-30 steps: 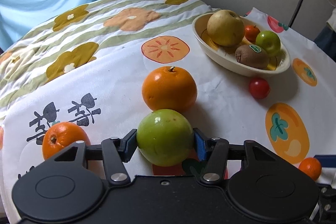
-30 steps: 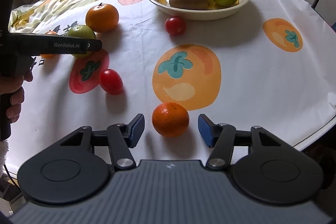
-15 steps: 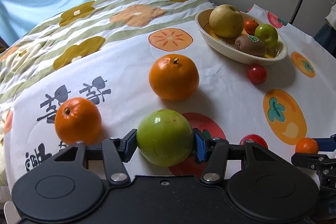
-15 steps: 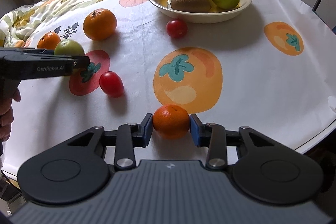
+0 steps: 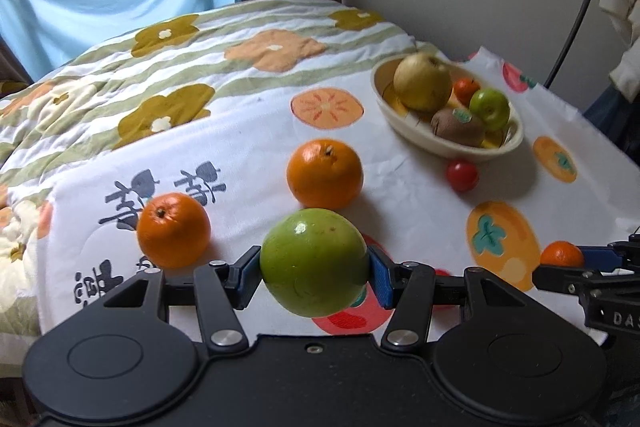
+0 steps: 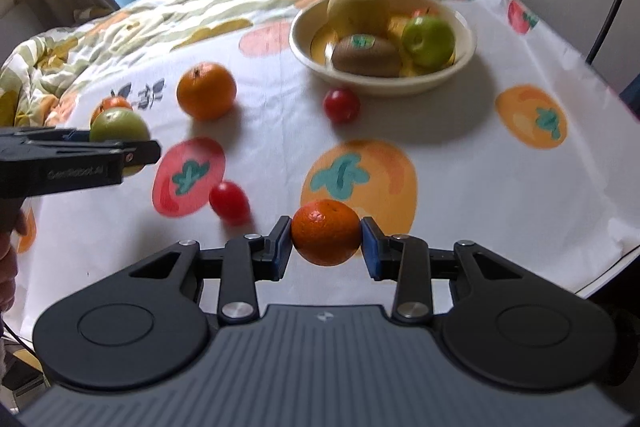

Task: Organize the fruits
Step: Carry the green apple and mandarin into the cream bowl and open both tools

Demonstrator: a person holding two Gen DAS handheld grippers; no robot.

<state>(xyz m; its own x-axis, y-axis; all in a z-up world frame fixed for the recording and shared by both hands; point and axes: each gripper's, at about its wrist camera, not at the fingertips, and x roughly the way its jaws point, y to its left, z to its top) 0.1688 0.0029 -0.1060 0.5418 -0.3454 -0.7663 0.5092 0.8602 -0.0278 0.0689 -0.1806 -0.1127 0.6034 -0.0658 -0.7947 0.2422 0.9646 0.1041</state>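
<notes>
My left gripper (image 5: 314,273) is shut on a big green apple (image 5: 314,261) and holds it above the cloth. My right gripper (image 6: 326,245) is shut on a small mandarin (image 6: 326,231), lifted off the table. A cream bowl (image 6: 460,71) at the back right holds a yellow pear (image 6: 358,7), a kiwi (image 6: 366,57), a small green apple (image 6: 428,41) and a small orange fruit. Loose on the cloth lie a large orange (image 5: 325,174), a smaller orange (image 5: 173,230) and two red tomatoes (image 6: 341,105) (image 6: 230,202).
The table carries a white cloth printed with persimmons (image 6: 360,179), over a striped flowered quilt (image 5: 168,75). A wall and curtain stand behind. The table's front right edge (image 6: 608,267) is near my right gripper. The left gripper (image 6: 80,155) shows in the right wrist view.
My right gripper closed on the mandarin and lifted it. My left gripper rose and drew back with the green apple held.
</notes>
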